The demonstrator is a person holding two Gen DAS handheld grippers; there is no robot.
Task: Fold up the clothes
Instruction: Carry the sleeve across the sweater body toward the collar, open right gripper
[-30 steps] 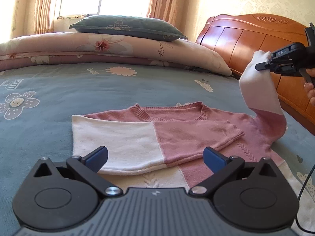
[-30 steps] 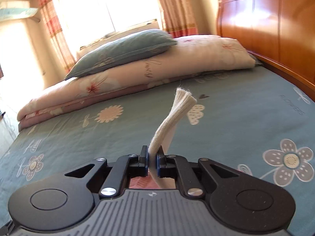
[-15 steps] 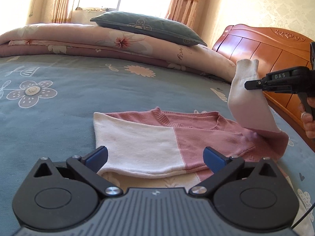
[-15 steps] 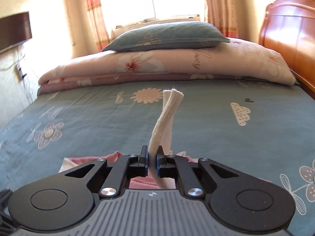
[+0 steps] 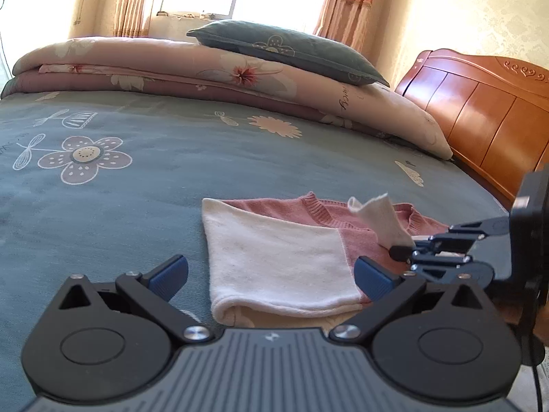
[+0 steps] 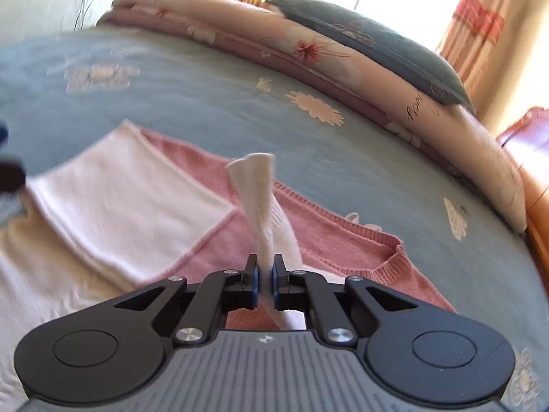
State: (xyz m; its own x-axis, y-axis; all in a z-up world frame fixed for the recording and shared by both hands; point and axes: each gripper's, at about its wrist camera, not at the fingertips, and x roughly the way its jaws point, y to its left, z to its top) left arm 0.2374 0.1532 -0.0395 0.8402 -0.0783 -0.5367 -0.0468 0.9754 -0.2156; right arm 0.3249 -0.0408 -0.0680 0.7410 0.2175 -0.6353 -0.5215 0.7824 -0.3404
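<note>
Right gripper (image 6: 264, 283) is where my attention goes first: its jaws are pinched almost closed on the white cuff (image 6: 255, 189) of the sweater's sleeve, and the cuff stands up out of the pads in a twisted tuft. From the left wrist view I see that same gripper low at the right edge, with the cuff sticking up over the pink body of the sweater (image 5: 308, 240). Left gripper (image 5: 271, 276) has its blue pads spread wide, nothing between them; it hovers just above the near edge of the folded white sleeve (image 5: 271, 257) and I cannot tell whether it touches the cloth. On progress, I judge the fold about half made: one sleeve already lies flat across the chest, white part to the left and pink to the right, while the second sleeve is in my grip above the body and not yet laid down. Left to do, as I read it: set this sleeve across, let go, then fold the body up. Beyond the sweater the grey-blue bedspread (image 5: 137, 178) runs back to a folded floral quilt (image 5: 206, 68) with a dark pillow (image 5: 291, 51) on top, and a wooden headboard (image 5: 480, 103) stands at the right
</note>
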